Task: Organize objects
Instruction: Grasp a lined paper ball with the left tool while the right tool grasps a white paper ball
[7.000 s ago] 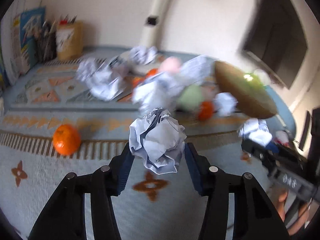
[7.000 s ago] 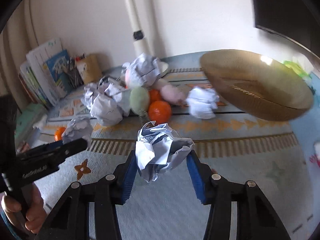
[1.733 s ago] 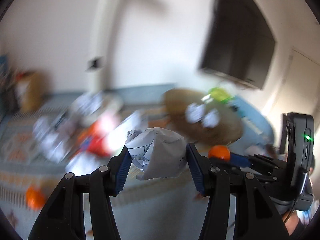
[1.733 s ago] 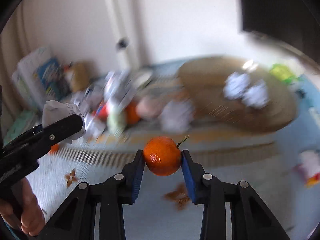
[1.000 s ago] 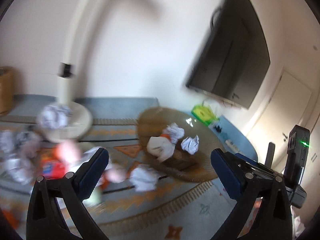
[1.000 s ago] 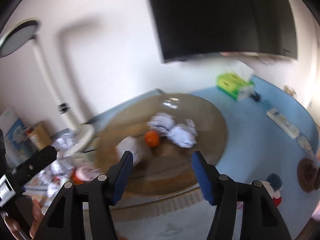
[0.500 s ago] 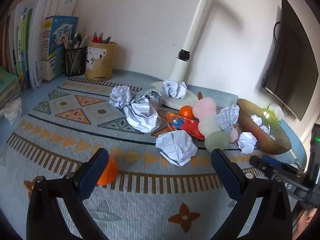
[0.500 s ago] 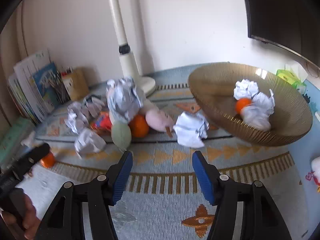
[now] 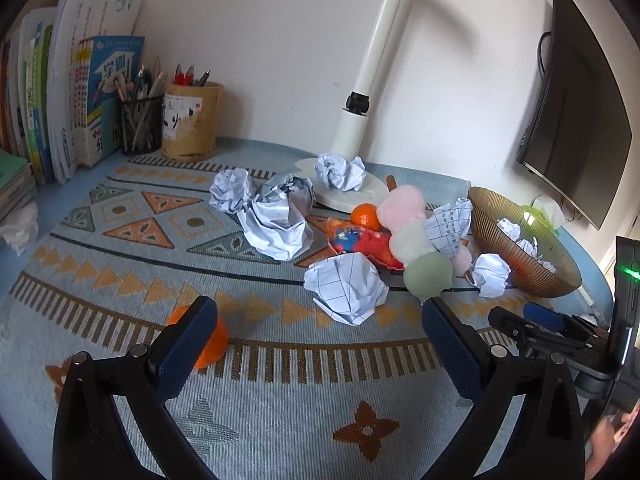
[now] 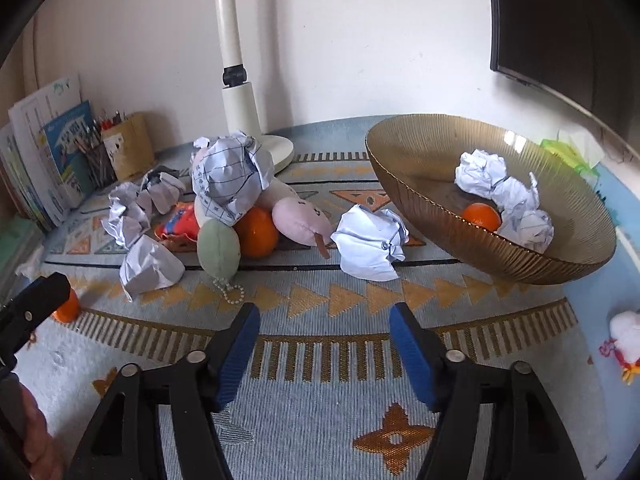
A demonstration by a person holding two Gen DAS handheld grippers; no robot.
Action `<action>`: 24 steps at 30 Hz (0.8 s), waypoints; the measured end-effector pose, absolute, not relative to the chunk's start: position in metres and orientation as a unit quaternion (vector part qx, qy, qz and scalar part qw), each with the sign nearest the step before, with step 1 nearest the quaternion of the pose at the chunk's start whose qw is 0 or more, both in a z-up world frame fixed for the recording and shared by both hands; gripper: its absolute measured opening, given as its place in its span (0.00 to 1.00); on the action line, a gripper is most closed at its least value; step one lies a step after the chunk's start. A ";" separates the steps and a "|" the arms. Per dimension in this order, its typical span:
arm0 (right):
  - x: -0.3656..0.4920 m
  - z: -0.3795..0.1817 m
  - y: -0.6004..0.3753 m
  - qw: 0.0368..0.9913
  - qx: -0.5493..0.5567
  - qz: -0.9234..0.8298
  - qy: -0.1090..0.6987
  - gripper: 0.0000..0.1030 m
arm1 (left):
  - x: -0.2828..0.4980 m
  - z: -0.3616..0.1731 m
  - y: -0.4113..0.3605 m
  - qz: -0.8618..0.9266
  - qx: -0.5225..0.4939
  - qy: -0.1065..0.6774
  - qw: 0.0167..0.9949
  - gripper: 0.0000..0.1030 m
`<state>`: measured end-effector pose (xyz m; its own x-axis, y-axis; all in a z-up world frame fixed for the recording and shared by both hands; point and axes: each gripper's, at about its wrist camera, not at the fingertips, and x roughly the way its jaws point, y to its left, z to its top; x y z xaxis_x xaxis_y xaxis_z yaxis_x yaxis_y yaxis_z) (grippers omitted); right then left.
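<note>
My left gripper is open and empty above the rug, with a crumpled paper ball just ahead and an orange behind its left finger. My right gripper is open and empty, with a crumpled paper ball ahead of it. The brown glass bowl at the right holds paper balls and an orange. A pile of paper balls, another orange, a plush dango skewer and a red snack packet lies mid-rug.
A white lamp base and pole stand behind the pile. Pen holders and books line the back left. A monitor hangs at the right. A small plush toy lies right of the rug.
Both grippers let go of their loads, a paper ball and an orange, into the bowl, then drew back over the rug facing the pile. In the last half second they barely moved.
</note>
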<state>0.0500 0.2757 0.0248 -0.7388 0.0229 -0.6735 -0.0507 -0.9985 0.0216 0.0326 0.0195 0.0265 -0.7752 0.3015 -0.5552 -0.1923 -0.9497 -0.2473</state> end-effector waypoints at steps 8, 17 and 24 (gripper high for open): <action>0.055 0.028 0.278 0.020 -0.348 0.937 0.029 0.80 | 0.021 0.046 0.035 0.937 -0.312 -0.089 0.133 0.99; 0.051 0.026 0.306 -0.003 -0.356 0.928 0.111 0.80 | 0.011 0.042 0.039 0.931 -0.335 -0.082 0.117 0.99; 0.012 0.013 0.342 0.017 -0.405 0.894 0.190 0.70 | -0.022 0.039 0.058 0.906 -0.388 -0.064 0.156 0.99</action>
<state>0.0124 0.3419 0.0126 -0.6712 -0.1230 -0.7310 -0.1844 -0.9274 0.3254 -0.0220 0.0584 0.0393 -0.6500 0.3326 -0.6833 -0.2333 -0.9430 -0.2371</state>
